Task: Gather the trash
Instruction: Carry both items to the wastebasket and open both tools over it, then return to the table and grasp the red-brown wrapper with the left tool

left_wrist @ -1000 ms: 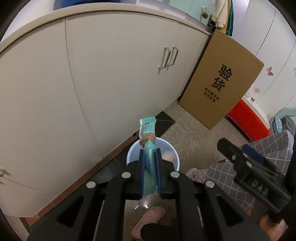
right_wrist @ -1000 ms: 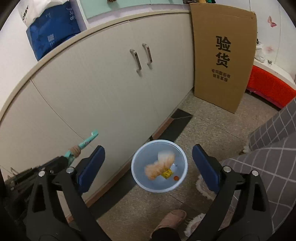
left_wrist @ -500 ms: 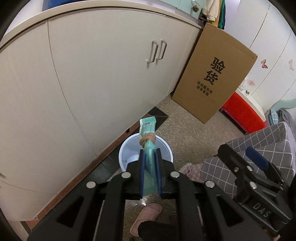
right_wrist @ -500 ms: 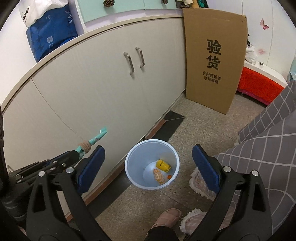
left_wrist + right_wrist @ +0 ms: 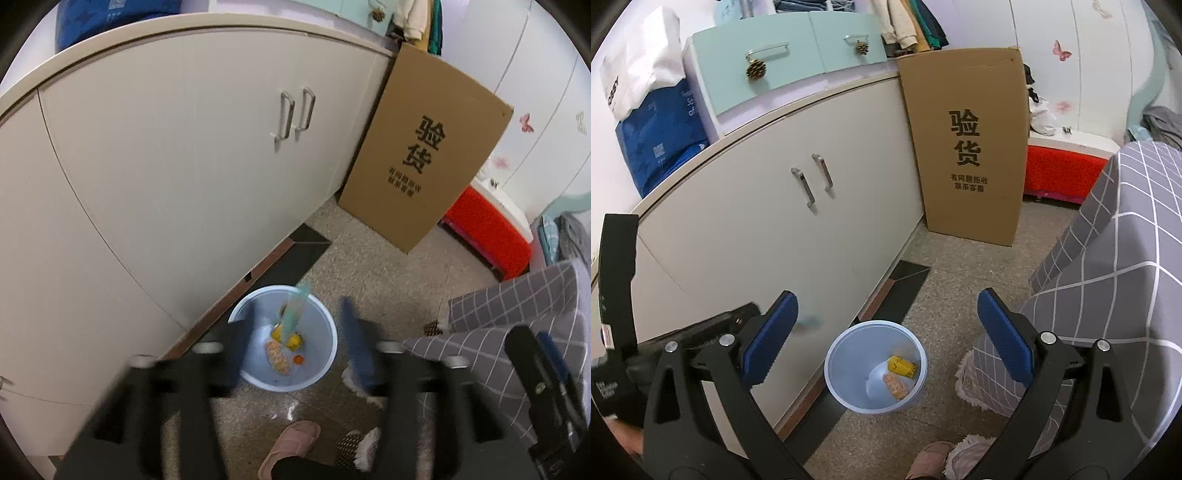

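Left gripper (image 5: pixel 295 347) was pointed steeply downward, jaws spread wide with nothing between the pads; its frame was motion-blurred in the left wrist view. Right gripper (image 5: pixel 886 336) was also angled downward, jaws wide apart, blue pads (image 5: pixel 1004 336) sharp and bare. Part of the left gripper body appeared at the lower left of the right wrist view, just beside the right gripper's left finger.
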{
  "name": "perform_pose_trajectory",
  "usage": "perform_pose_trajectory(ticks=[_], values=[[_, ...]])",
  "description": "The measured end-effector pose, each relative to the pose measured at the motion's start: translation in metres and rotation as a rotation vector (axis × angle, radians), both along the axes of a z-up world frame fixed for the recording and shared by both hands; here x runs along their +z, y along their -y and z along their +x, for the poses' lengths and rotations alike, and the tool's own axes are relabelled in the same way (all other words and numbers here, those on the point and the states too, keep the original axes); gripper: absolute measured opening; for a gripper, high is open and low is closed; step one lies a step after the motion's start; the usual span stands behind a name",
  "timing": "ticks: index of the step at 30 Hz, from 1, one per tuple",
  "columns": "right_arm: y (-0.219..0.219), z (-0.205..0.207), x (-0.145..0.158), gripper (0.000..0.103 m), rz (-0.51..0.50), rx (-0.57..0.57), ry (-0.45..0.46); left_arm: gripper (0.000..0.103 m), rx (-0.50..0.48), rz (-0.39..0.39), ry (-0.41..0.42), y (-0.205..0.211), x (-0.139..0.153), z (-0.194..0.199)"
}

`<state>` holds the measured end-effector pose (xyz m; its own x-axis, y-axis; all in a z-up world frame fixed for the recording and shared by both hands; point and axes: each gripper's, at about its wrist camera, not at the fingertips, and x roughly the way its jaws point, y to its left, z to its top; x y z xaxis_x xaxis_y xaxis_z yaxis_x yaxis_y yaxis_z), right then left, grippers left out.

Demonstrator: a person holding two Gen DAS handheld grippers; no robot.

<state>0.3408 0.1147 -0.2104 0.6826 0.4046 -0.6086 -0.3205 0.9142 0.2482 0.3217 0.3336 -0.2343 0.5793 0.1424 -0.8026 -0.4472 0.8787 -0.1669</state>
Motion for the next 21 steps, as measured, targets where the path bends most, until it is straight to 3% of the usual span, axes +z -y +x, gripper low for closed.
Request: perform_pose_trajectory(ticks=[10,21], values=[[0.006,-0.009,0.01,0.096,0.007,0.006,-0.015,0.065,0.015,0.015,0.031,0.01,0.018,-0.029],[0.038,-0.043,0.051,0.096,0.038,-0.002,0.033,0.069,-0.026,0.031,0.115,0.05,0.069,-0.061]])
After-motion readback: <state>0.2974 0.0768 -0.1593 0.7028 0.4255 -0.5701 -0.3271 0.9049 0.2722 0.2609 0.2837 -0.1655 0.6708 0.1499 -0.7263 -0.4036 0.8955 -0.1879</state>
